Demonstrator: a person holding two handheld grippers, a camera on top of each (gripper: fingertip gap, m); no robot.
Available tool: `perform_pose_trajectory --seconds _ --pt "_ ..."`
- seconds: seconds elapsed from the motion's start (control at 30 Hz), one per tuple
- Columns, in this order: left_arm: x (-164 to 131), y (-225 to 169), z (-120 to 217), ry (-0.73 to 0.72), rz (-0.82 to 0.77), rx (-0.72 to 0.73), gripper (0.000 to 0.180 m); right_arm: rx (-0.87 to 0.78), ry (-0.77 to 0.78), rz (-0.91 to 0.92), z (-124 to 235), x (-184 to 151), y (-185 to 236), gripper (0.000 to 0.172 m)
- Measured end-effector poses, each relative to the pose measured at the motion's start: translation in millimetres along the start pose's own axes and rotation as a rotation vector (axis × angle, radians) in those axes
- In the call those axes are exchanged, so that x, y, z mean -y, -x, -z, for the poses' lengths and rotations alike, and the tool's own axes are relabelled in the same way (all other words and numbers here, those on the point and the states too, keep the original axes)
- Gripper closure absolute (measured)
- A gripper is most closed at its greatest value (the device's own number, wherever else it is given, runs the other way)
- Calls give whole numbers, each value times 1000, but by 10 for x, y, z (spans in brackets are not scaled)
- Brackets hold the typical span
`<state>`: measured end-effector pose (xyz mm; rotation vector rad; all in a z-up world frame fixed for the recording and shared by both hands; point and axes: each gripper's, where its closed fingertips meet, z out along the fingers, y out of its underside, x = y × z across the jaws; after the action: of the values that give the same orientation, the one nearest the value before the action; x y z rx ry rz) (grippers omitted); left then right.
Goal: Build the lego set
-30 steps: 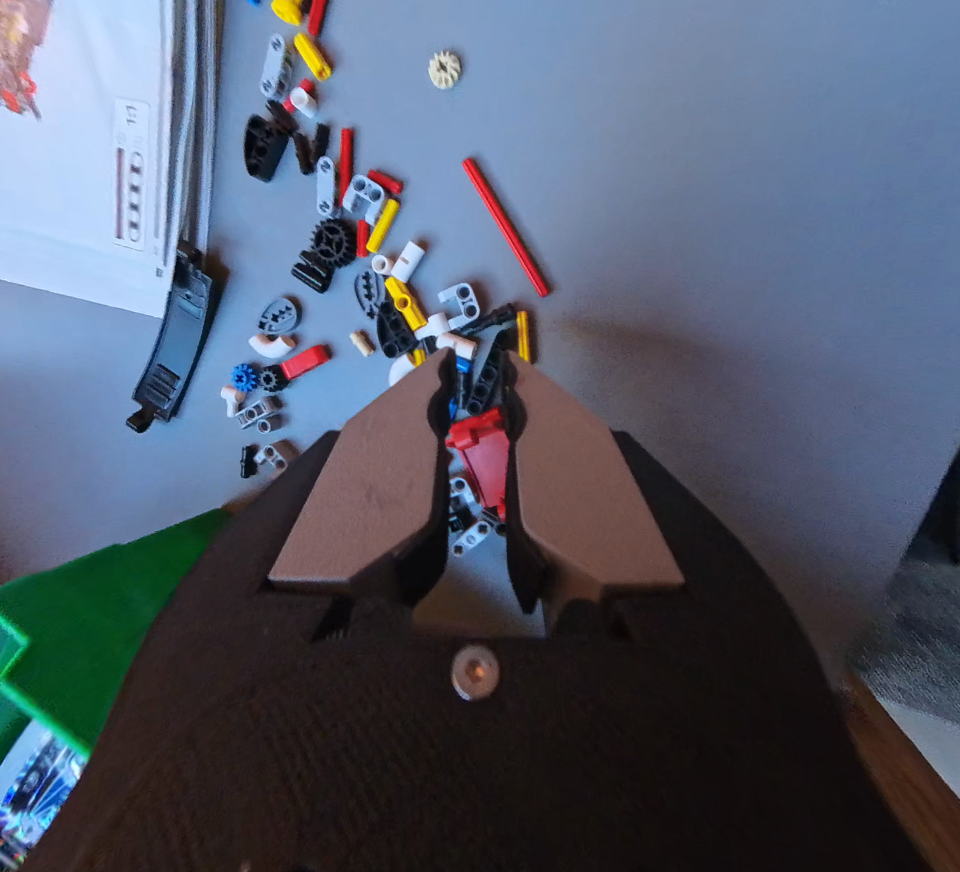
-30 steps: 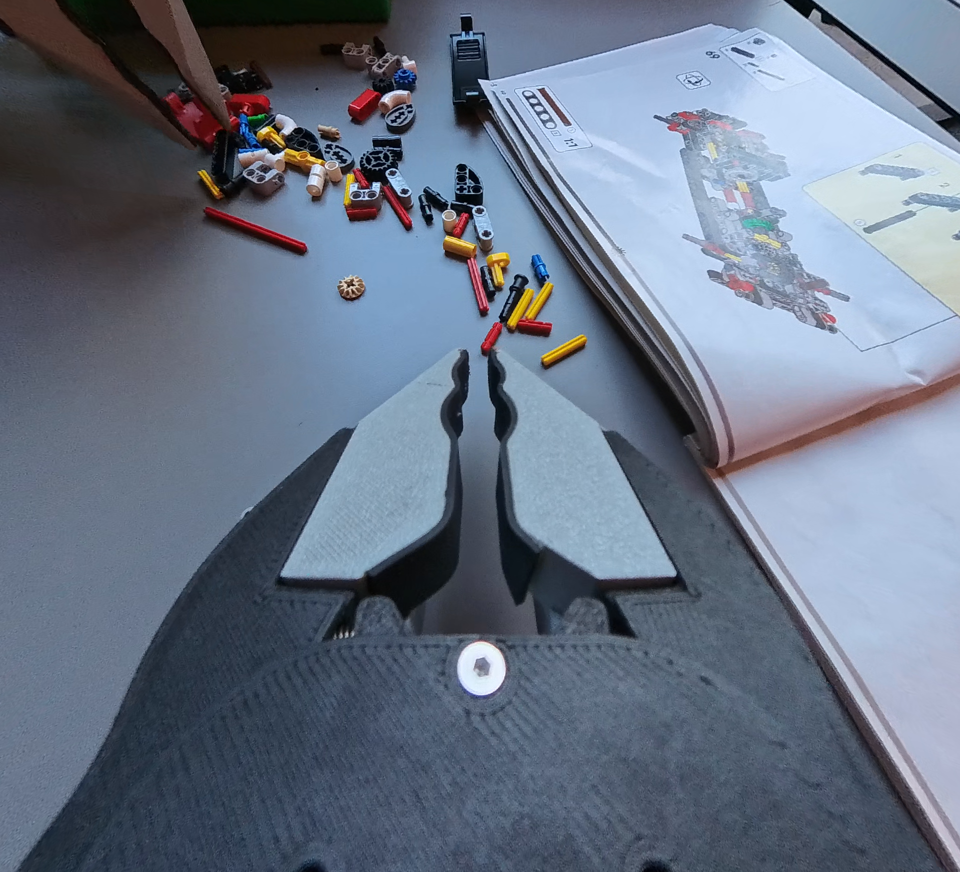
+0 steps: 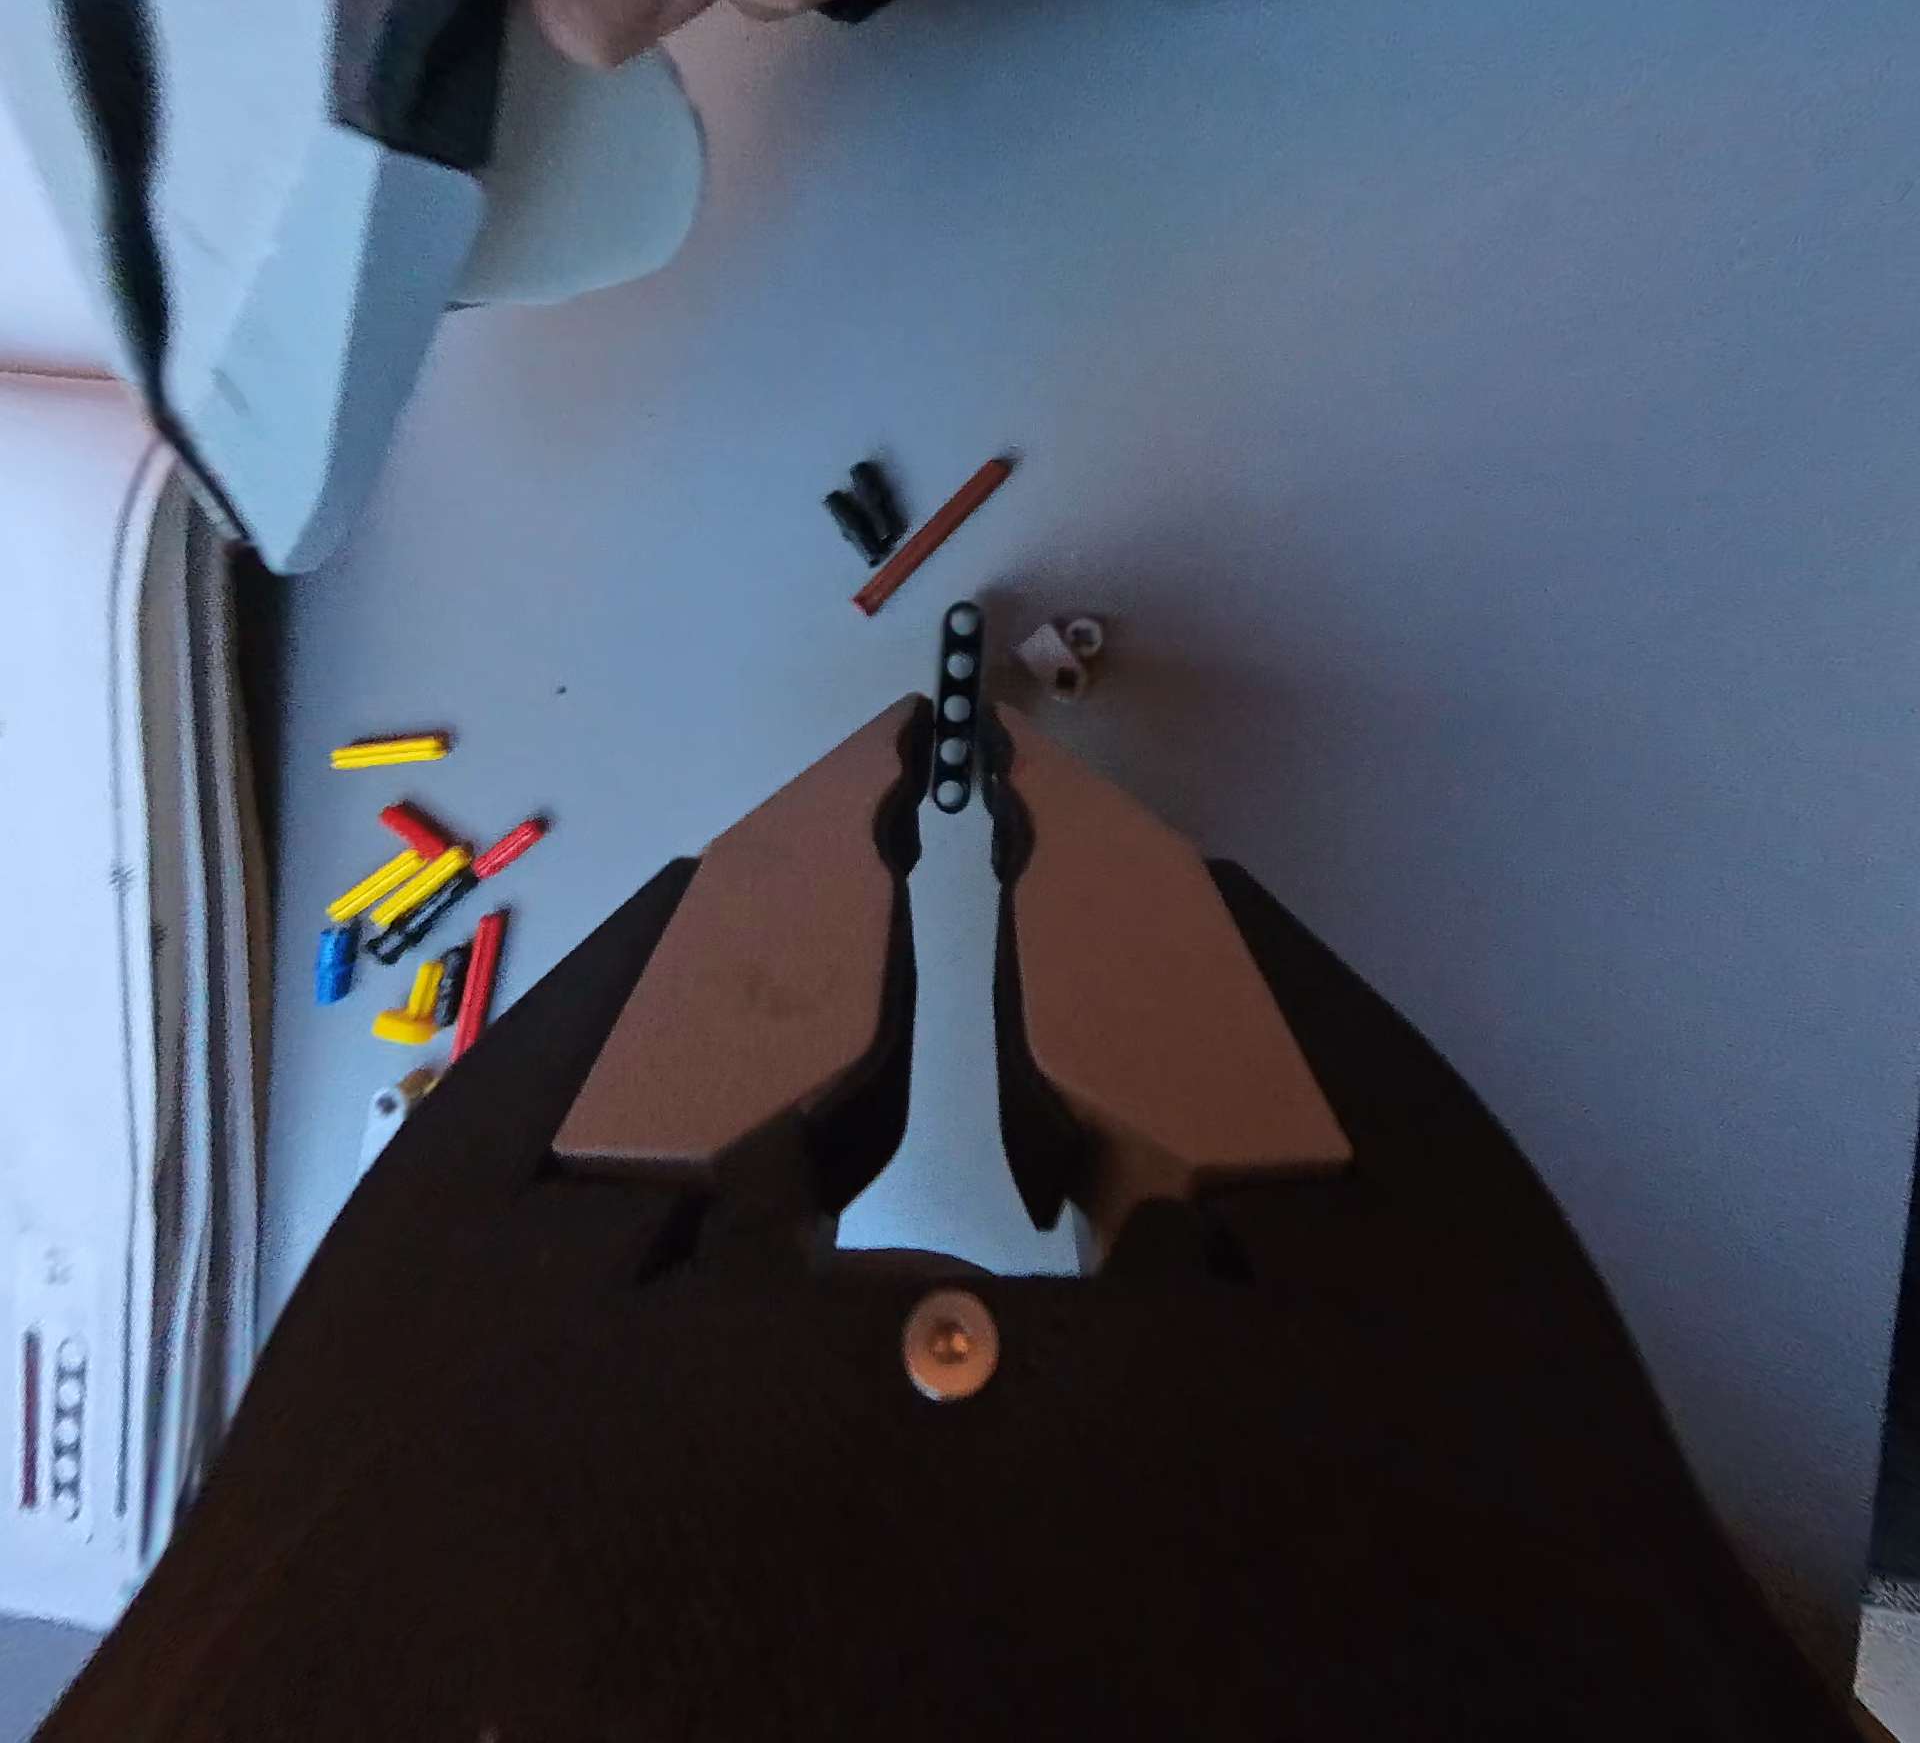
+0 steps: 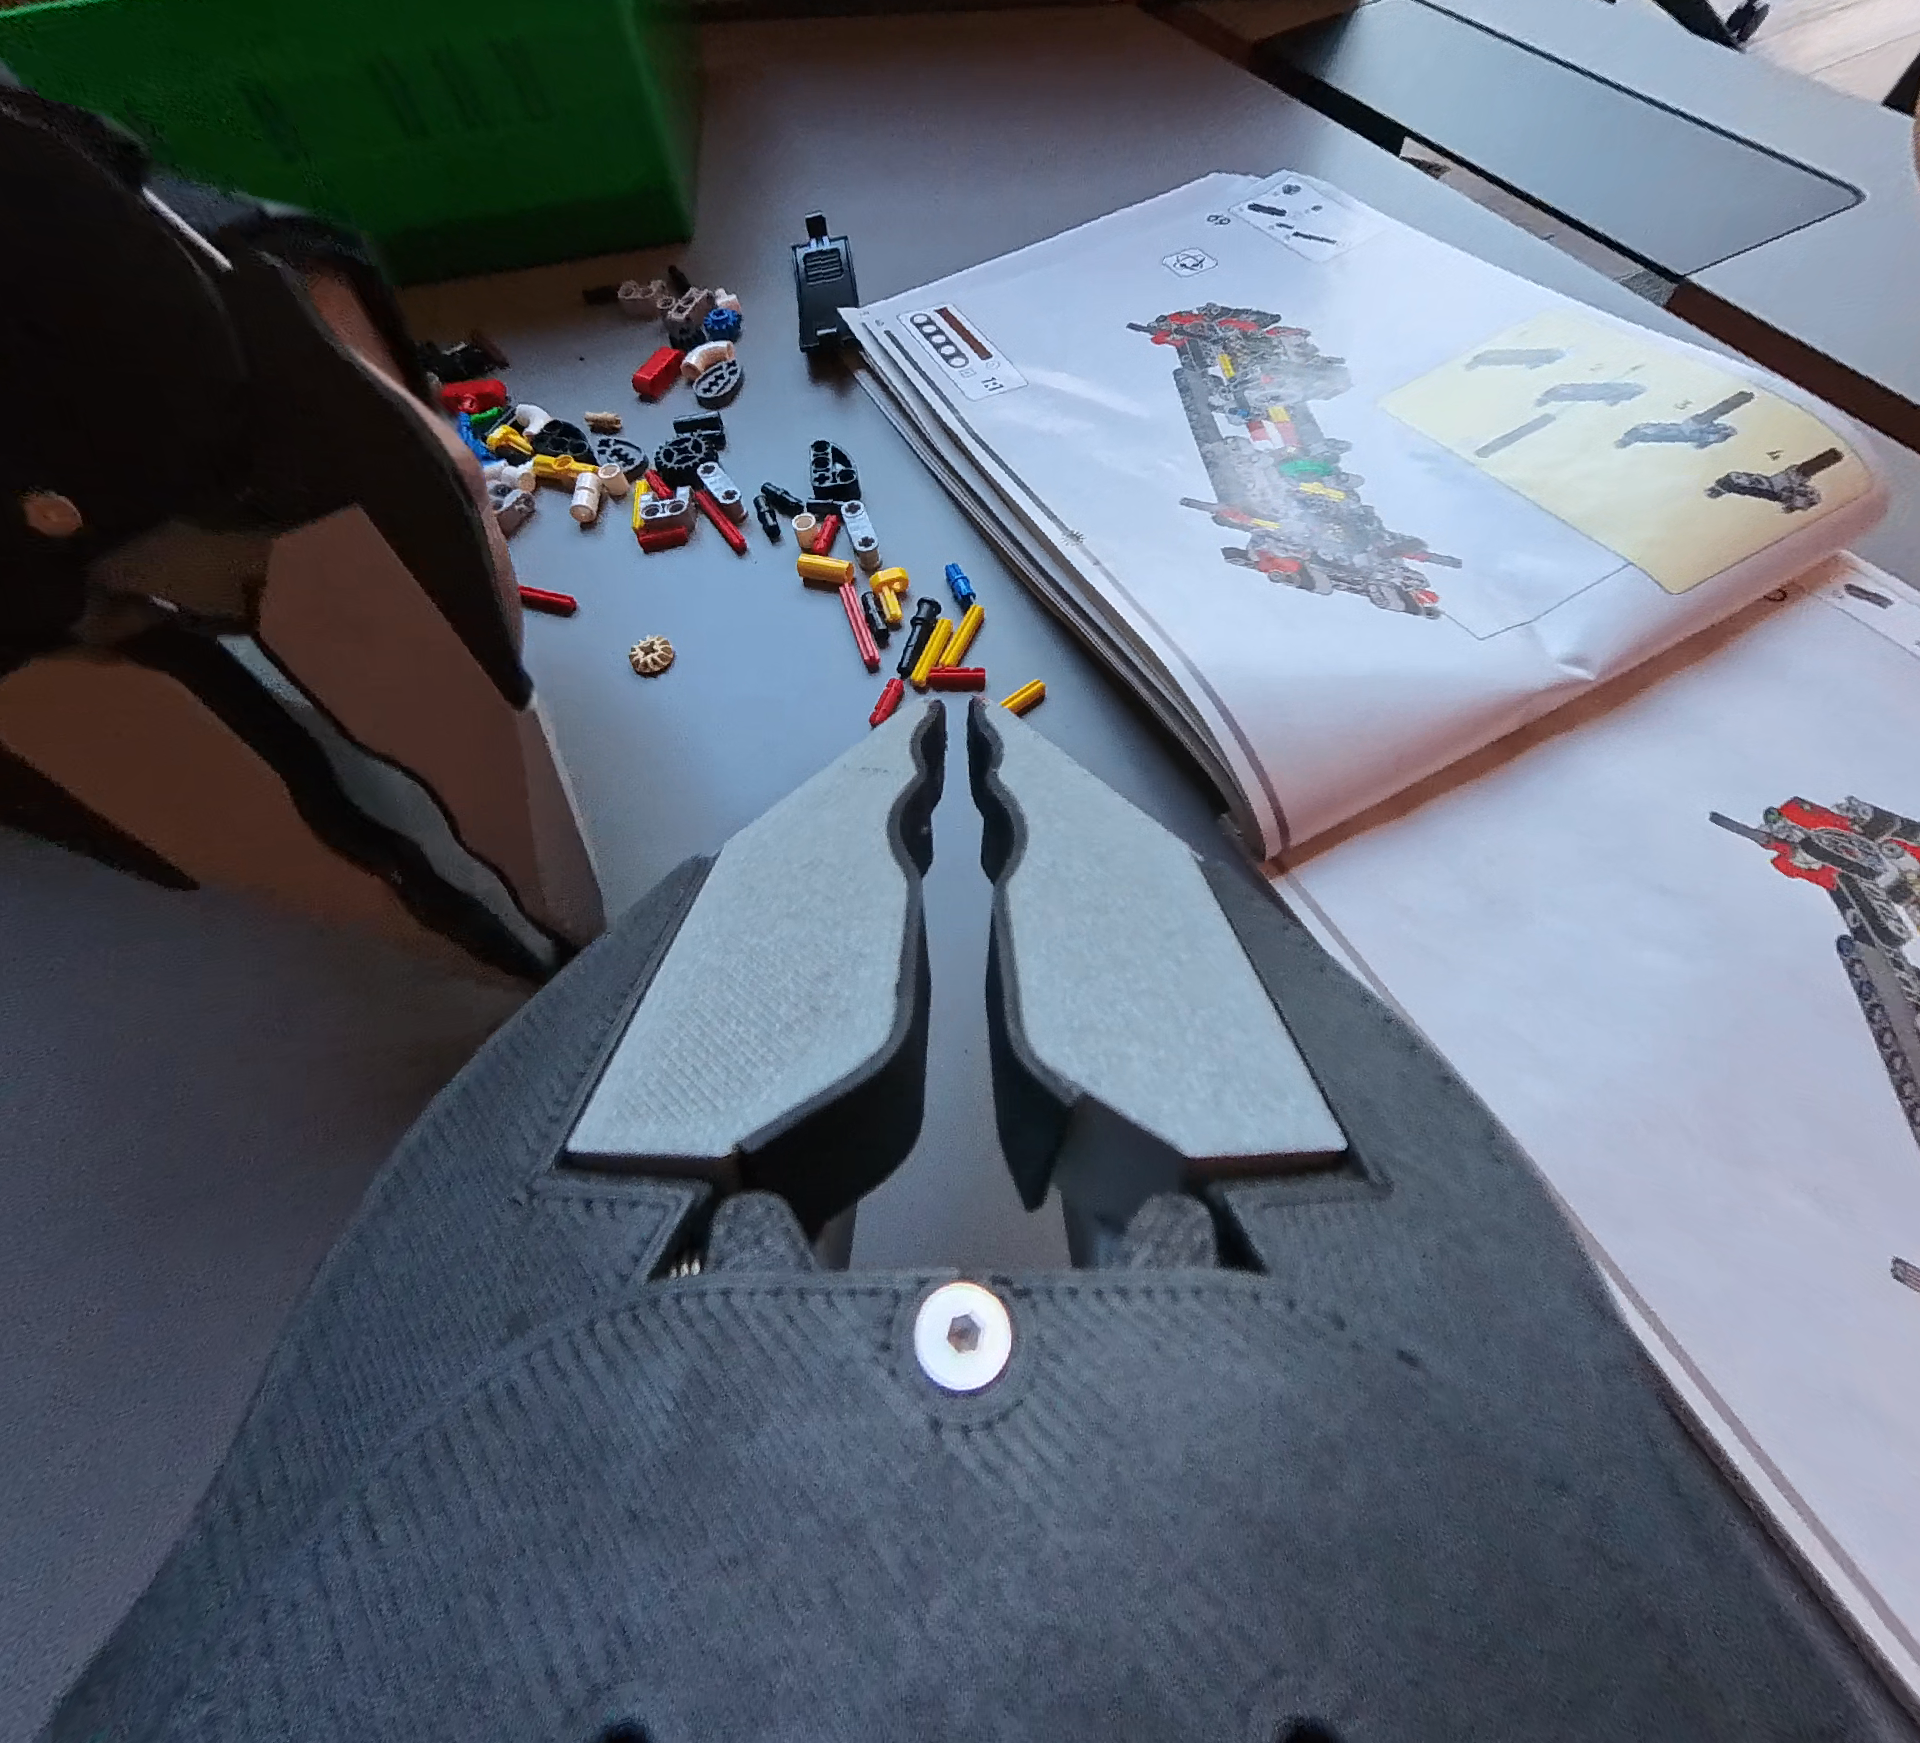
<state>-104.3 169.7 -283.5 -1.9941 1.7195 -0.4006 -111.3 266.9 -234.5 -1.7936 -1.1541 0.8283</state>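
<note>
Lifted clear of the brick pile now, a thin black holed beam (image 3: 958, 706) is pinched by the left hand-held gripper (image 3: 956, 737) above the counter (image 3: 1455, 446); light, stiff, best held mid-length. Right hand-held gripper (image 4: 957, 717) is nearly closed, empty.

Brown-fingered left gripper (image 3: 958, 727) clamps a black holed beam (image 3: 957, 706). Red, yellow, blue pieces (image 4: 904, 623) dot the grey table (image 4: 727, 758). The bin (image 4: 416, 93) is green.
</note>
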Motion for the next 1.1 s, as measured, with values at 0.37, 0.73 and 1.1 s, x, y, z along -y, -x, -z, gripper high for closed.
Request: perform_pose_trajectory --seconds 0.37,0.73,1.1 --pt "144 130 329 -257 105 47 164 2 -8 22 10 32 52 172" --pt "-12 862 697 -573 389 393 166 31 -31 19 -52 -3 69 172" --pt "-110 1036 1022 -699 511 457 170 24 -111 32 35 128 58 172"
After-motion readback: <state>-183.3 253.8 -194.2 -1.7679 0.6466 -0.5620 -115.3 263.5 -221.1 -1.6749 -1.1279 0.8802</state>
